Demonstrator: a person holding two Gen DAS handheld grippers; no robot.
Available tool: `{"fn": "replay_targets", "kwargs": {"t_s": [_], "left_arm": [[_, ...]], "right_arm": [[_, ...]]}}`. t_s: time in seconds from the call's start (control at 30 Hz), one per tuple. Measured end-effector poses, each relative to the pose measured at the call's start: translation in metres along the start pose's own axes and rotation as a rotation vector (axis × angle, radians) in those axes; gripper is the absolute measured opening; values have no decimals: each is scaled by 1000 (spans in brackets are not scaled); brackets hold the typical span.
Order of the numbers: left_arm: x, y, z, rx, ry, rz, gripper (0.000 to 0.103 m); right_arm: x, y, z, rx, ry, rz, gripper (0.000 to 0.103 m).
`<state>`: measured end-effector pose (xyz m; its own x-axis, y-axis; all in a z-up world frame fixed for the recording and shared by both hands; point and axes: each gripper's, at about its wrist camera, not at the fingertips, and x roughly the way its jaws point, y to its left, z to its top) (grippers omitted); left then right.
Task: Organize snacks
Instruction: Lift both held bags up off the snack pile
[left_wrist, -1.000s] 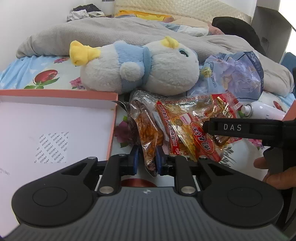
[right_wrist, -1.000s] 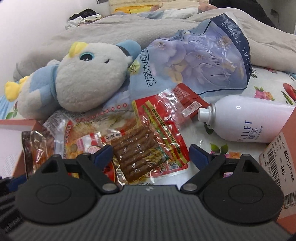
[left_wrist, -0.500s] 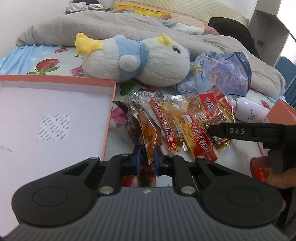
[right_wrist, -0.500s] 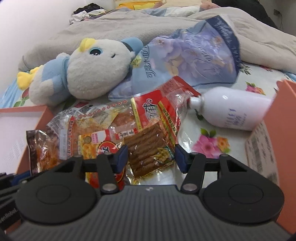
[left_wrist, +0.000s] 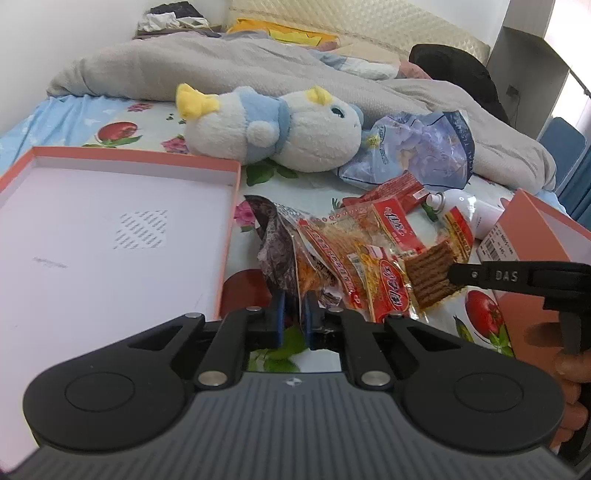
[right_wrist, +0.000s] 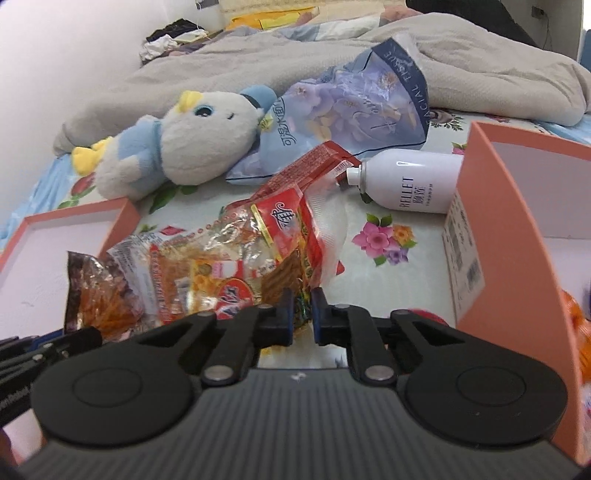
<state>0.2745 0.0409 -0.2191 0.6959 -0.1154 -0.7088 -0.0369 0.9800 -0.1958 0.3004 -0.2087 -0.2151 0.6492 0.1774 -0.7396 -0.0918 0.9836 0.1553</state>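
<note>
My left fingers (left_wrist: 294, 317) pinch the dark packet (left_wrist: 280, 254); my right fingers (right_wrist: 303, 319) pinch the red packet (right_wrist: 291, 236). Both packets hang over the bed (right_wrist: 384, 266), between two boxes.

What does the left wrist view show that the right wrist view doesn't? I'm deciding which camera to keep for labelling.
Left wrist only: the whole flat tray interior, a dark chair behind the bed, and the right gripper seen from the side, on the stick snack pack.

Right wrist only: the inside of the upright box, the bottle label, and orange items blurred in the box.

Both: the plush, tissue pack, snack pile, and each gripper shut on a packet; the left gripper grips the dark one.
</note>
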Motion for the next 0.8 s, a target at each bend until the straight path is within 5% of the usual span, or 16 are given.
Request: {"fn": "replay_targets", "kwargs": {"t_s": [0.5,0.8], "left_arm": [[-67,-5,-21,22,-39,2,9],[-93,-11,-45,-16,15,-31,9]], "right_arm": [[-70,4,-24,-6,-37,5,10],[-95,0,-46,-31,-4,-4,9]]}}
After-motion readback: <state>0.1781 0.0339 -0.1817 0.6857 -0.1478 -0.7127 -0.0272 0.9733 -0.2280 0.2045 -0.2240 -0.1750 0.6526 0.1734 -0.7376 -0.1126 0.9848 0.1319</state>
